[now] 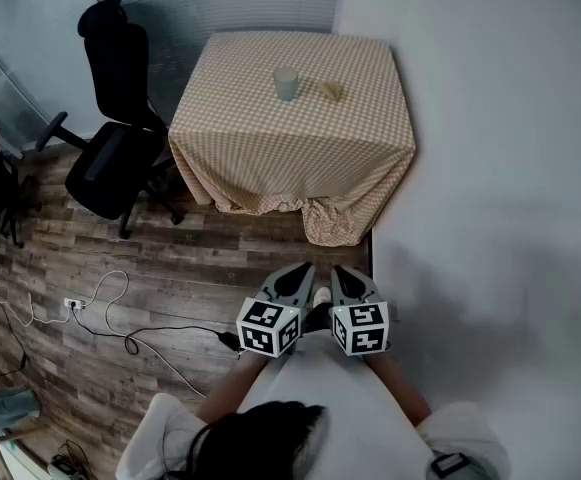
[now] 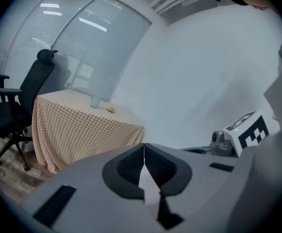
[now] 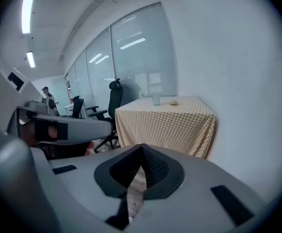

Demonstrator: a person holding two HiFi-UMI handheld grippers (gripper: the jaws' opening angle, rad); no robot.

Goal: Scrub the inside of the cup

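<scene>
A pale green cup (image 1: 286, 83) stands upright on a table covered with a yellow checked cloth (image 1: 290, 148), far ahead of me. A small yellowish scrubber (image 1: 332, 90) lies just right of the cup. The cup (image 2: 96, 101) and scrubber (image 2: 110, 110) show small in the left gripper view, and the cup (image 3: 156, 99) again in the right gripper view. My left gripper (image 1: 292, 280) and right gripper (image 1: 352, 283) are held side by side close to my body, well short of the table. Both are shut with nothing between the jaws.
A black office chair (image 1: 120, 133) stands left of the table. Cables and a power strip (image 1: 73, 304) lie on the wooden floor at the left. A white wall (image 1: 500, 168) runs along the right, close to the table's edge. Window blinds sit behind the table.
</scene>
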